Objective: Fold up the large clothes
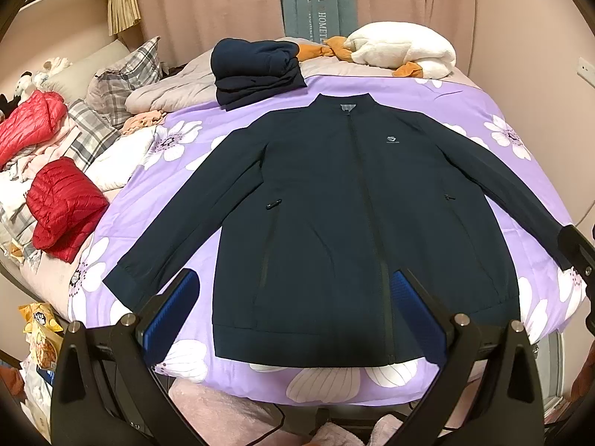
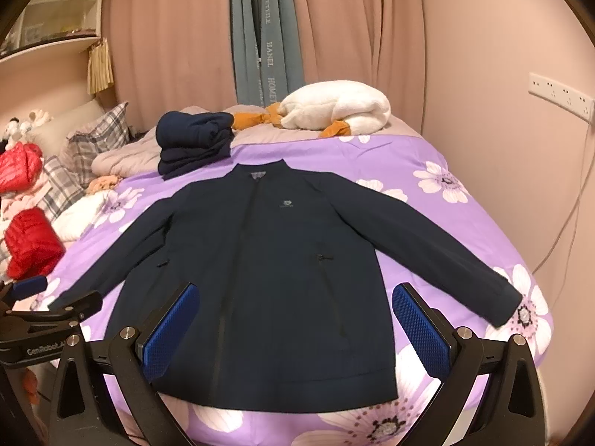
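A dark navy jacket (image 1: pixel 334 215) is lying flat and front-up on the purple floral bedspread (image 1: pixel 465 111), zipped shut. Its long axis is running from the hem, at the near edge of the bed, up to the collar, which is pointing away toward the pink curtains (image 1: pixel 208 3). Both sleeves are spreading out and down from the shoulders, angling toward the near corners of the bedspread, so the jacket is making a broad upside-down V. A small chest logo is showing just right of the zip line.

Beyond the collar of the jacket, a stack of folded navy clothes (image 1: pixel 256 70) is sitting just left of it, close to touching. Farther beyond the collar, to the right, a white plush goose (image 1: pixel 401 52) is resting. Well left of the jacket's sleeve, a folded red puffer jacket (image 1: pixel 65 212) is lying among plaid pillows (image 1: pixel 122 70).

The left gripper (image 1: pixel 297 316) is hovering over the jacket's hem with its blue pads wide apart, holding nothing. The right gripper (image 2: pixel 293 330) is likewise hanging above the hem, its fingers spread and gripping nothing.
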Available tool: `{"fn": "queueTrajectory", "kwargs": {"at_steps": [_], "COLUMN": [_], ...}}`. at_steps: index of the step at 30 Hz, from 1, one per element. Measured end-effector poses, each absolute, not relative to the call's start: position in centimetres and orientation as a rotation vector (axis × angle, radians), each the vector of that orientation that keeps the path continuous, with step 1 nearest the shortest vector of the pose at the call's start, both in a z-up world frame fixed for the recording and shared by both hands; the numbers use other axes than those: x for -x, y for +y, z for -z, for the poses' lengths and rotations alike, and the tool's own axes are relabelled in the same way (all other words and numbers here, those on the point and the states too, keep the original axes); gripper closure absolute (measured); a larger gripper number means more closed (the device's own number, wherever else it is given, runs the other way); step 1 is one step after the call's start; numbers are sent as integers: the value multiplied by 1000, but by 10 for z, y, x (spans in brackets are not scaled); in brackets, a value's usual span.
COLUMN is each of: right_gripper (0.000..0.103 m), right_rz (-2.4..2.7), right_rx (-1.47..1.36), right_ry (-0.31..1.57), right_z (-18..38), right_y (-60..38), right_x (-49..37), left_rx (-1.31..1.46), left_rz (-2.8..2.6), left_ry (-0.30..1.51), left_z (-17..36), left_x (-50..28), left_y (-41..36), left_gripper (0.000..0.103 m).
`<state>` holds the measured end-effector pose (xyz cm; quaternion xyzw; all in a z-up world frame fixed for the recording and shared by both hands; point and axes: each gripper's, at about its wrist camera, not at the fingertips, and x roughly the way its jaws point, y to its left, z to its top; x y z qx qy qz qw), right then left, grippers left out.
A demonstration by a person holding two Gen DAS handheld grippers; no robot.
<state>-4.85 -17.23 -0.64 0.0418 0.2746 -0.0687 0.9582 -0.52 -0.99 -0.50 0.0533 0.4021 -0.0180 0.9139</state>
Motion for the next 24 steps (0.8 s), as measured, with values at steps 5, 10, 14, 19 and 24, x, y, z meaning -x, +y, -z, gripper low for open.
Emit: {"fn": "queueTrajectory", "kwargs": {"at_steps": [5,10,14,19,24], "right_gripper": [0,0,0,0,0], "right_rz": [139,134,130,128,124], "right_rx": [-78,-80,-81,-79,-82], "right_ry": [552,555,555,559,563], "right_z": [7,5,4,5,6], "right_y": [-172,-171,-171,-170,-170], "right_x": [49,48,46,45,44], "left_rx": [-110,-111,-105,-106,-115], "left_rz": [34,29,26,13,-5], "left_ry": [825,820,810,809,796], "left_z": [5,4,4,4,3], "left_x": [8,7,10,9,12], "left_y": [-9,-7,-3,-1,0], "left_gripper": [0,0,0,0,0]}}
